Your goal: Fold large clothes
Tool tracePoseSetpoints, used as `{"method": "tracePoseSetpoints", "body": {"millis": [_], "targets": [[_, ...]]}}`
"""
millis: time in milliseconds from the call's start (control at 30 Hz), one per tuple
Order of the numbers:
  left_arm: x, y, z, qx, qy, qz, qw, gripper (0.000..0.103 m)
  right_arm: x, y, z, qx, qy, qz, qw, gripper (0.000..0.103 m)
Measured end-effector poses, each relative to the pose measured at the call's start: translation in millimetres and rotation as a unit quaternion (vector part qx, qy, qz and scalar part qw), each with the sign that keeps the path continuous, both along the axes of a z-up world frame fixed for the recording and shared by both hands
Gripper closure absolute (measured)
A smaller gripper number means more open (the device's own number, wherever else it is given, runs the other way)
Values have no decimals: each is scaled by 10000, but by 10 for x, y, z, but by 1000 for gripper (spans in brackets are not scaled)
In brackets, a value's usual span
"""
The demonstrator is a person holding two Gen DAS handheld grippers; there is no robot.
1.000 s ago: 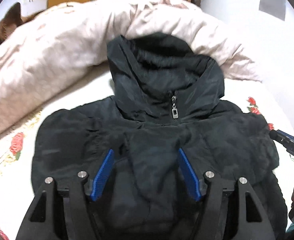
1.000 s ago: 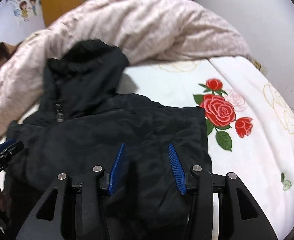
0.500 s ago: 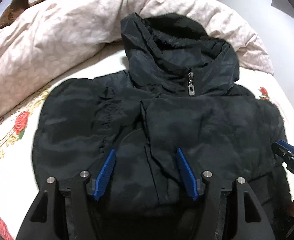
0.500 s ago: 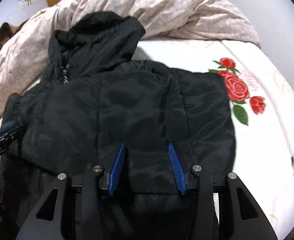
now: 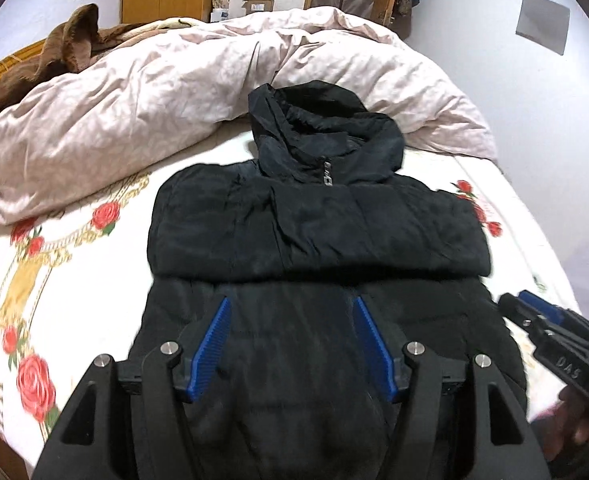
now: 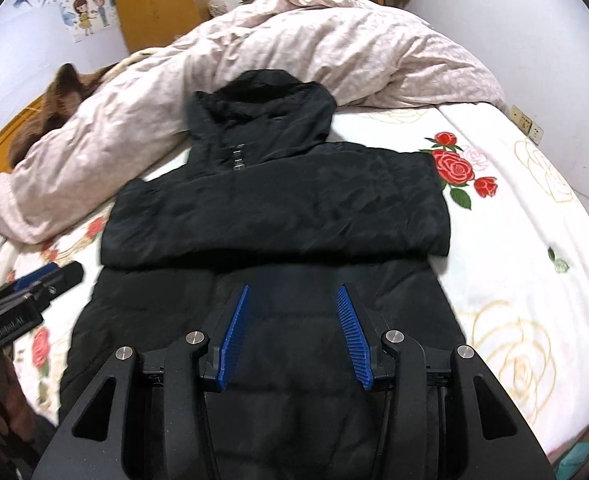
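Care with the lower half is what this step seems to need: the black hooded jacket (image 5: 318, 236) lies face up in the middle of the bed (image 6: 506, 264), sleeves apparently folded across the chest into a thick band, the body below that band not yet folded. Next, I judge, take the bottom edge at both corners, lift evenly and lay it over the band so the edges line up. The left hand-held gripper (image 5: 290, 340) and right hand-held gripper (image 6: 294, 334) both hover above the lower body with jaws apart and empty. The jacket looks puffy and slippery, hood (image 5: 322, 120) raised against a rumpled pink duvet (image 5: 134, 100), zip pull showing at the collar.
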State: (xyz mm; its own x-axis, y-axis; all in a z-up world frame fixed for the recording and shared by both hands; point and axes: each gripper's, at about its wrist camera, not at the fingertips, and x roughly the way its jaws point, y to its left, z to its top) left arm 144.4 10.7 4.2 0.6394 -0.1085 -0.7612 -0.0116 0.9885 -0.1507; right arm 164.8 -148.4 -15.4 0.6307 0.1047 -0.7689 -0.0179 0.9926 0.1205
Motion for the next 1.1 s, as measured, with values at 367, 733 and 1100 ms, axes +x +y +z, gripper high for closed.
{"method": "tracePoseSetpoints", "body": {"millis": [367, 733, 1100], "targets": [[-404, -7, 347, -69, -95, -83, 9999, 37, -432, 254, 380, 196, -175, 336, 9991, 55], [193, 30, 560, 93, -150, -196, 9997, 37, 119, 190, 663, 162, -342, 418, 9984, 51], [1413, 234, 445, 50, -23, -190, 9998, 37, 1285, 38, 607, -33, -211, 461, 9987, 51]]}}
